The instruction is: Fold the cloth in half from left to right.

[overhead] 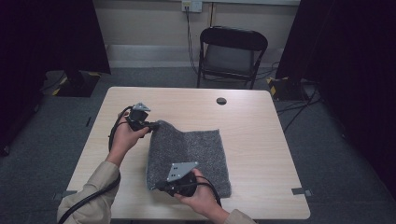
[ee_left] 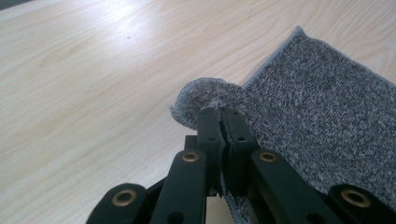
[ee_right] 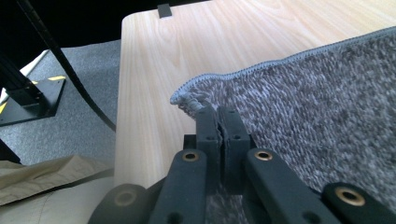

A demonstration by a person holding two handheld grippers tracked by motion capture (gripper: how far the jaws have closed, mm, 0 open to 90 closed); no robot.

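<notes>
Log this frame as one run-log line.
left gripper: shut on grey towel far-left corner | right gripper: shut on near-left corner | towel on table

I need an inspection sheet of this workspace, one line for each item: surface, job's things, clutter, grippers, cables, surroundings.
Surface: light wooden table, with a round dark hole near the far edge.
Job's things: grey towel lying on the table, its far-left corner lifted and curled.
Clutter: nothing seen.
Grippers: left gripper shut on the towel's far-left corner; right gripper shut on the near-left corner.
Cables: a black cable trails from the left gripper along the sleeve.
Surroundings: black folding chair behind the table, grey carpet floor, dark curtains at both sides.
</notes>
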